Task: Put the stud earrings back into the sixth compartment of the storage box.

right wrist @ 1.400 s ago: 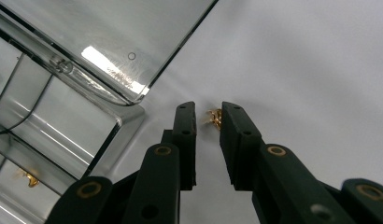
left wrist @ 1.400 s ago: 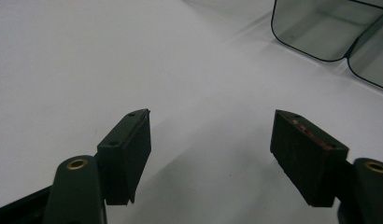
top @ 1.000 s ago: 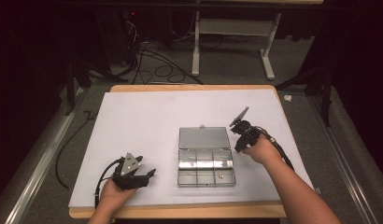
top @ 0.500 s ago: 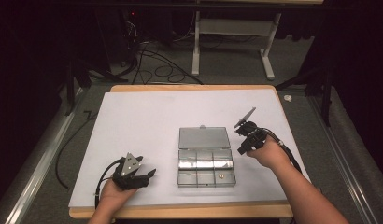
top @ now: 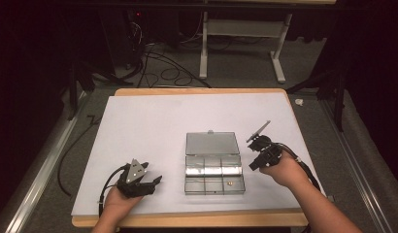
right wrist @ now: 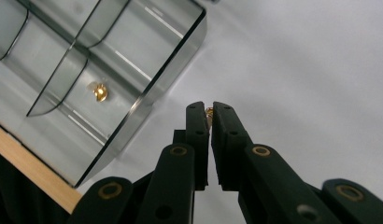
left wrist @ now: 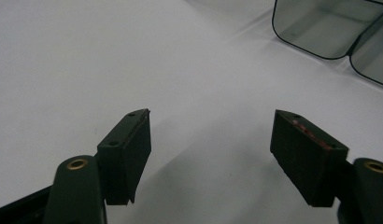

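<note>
A clear compartment box lies mid-table with its lid folded open behind it. One small brass piece rests in its near right compartment, the same brass piece lying loose in the right gripper view. My right gripper hovers just right of the box, and the right gripper is shut on a second tiny brass piece at its tips. My left gripper rests near the front left. The left gripper stands open over bare white surface, nothing between its jaws.
The white table sheet has a wooden border along the front edge. Two rounded corners of the box show at the top right of the left gripper view. Cables and a stand's legs lie on the floor behind the table.
My right gripper has drifted a little to the right and toward the front edge beside the box, still pinching the brass piece. The left gripper has stayed put.
</note>
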`<act>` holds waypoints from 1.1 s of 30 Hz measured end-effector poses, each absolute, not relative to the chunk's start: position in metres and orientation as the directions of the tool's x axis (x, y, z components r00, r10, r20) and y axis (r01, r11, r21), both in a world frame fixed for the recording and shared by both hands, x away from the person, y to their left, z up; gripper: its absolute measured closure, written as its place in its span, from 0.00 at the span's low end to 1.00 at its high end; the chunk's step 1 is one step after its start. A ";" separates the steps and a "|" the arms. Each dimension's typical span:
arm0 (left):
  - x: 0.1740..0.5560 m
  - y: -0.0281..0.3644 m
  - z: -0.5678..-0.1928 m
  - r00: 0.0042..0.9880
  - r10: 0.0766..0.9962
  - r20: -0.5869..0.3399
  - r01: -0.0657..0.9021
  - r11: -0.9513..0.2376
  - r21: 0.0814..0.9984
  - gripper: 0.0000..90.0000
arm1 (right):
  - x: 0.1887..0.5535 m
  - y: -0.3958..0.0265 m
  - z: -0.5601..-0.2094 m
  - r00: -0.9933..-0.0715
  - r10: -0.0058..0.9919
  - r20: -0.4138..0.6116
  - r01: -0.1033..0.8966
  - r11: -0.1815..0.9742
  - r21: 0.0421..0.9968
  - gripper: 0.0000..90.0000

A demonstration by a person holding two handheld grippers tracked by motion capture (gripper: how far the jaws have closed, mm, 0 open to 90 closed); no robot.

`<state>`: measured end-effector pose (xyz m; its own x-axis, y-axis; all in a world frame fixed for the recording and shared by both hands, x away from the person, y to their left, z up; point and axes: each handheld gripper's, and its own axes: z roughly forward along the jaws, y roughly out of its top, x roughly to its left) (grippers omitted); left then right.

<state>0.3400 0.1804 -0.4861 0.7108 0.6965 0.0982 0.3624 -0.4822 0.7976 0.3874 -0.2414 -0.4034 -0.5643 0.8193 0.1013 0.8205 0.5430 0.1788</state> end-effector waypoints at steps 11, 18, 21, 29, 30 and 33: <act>0.340 0.180 -0.486 0.711 0.696 0.100 0.360 -0.483 0.798 0.33 | 0.374 -0.249 -0.408 -0.559 0.821 0.117 0.826 0.538 0.169 0.96; 0.339 0.180 -0.486 0.710 0.697 0.100 0.358 -0.480 0.801 0.33 | 0.369 -0.250 -0.408 -0.564 0.817 0.115 0.822 0.544 0.170 0.96; 0.340 0.180 -0.486 0.710 0.697 0.098 0.362 -0.482 0.798 0.33 | 0.367 -0.249 -0.406 -0.571 0.813 0.112 0.818 0.551 0.166 0.96; 0.340 0.180 -0.486 0.710 0.697 0.100 0.360 -0.481 0.800 0.33 | 0.365 -0.239 -0.396 -0.598 0.794 0.105 0.798 0.579 0.168 0.96; 0.339 0.180 -0.486 0.710 0.697 0.101 0.359 -0.482 0.800 0.33 | 0.365 -0.238 -0.395 -0.599 0.794 0.106 0.797 0.579 0.171 0.96; 0.339 0.180 -0.486 0.710 0.697 0.101 0.356 -0.478 0.803 0.33 | 0.364 -0.233 -0.390 -0.610 0.785 0.105 0.789 0.589 0.175 0.96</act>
